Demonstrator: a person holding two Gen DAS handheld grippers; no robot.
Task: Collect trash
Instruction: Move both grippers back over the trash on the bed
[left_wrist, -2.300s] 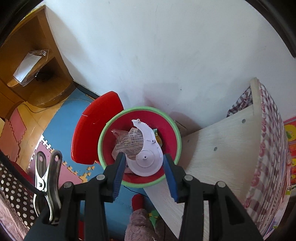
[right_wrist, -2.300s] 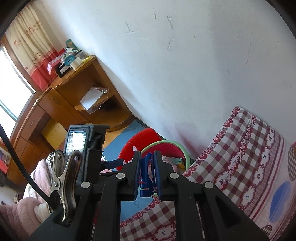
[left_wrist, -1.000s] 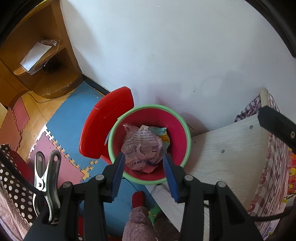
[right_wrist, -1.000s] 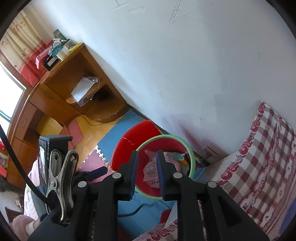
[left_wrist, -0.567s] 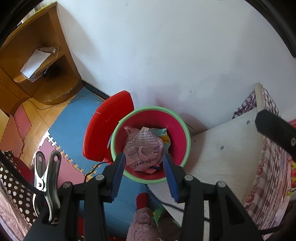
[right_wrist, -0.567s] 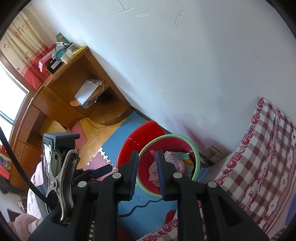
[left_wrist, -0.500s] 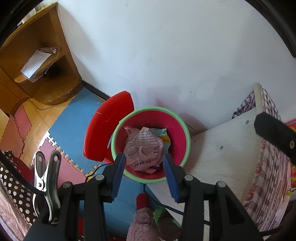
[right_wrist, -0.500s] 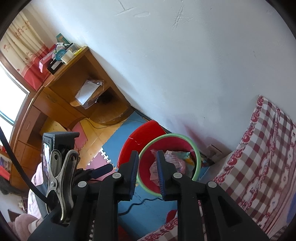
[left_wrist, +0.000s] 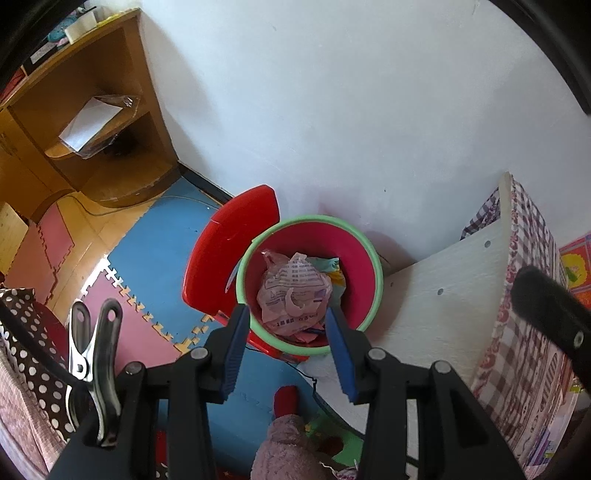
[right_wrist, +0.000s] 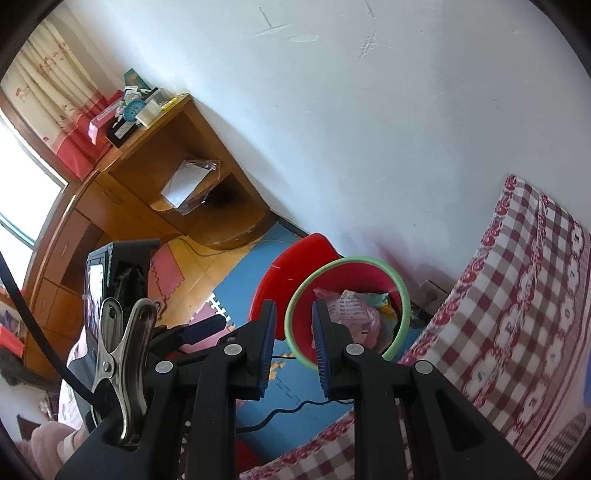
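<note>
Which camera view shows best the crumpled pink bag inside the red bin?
The left wrist view: it looks almost straight down into the red bin, so the crumpled pink bag shows nearly whole. In the right wrist view the bag is seen from the side, partly hidden by the bin's rim and a gripper finger.

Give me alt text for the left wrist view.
The open, empty left gripper hangs above a red trash bin with a green rim, holding a crumpled pink printed bag. The bin's red lid stands open beside it; a pale wooden board lies right.
</note>
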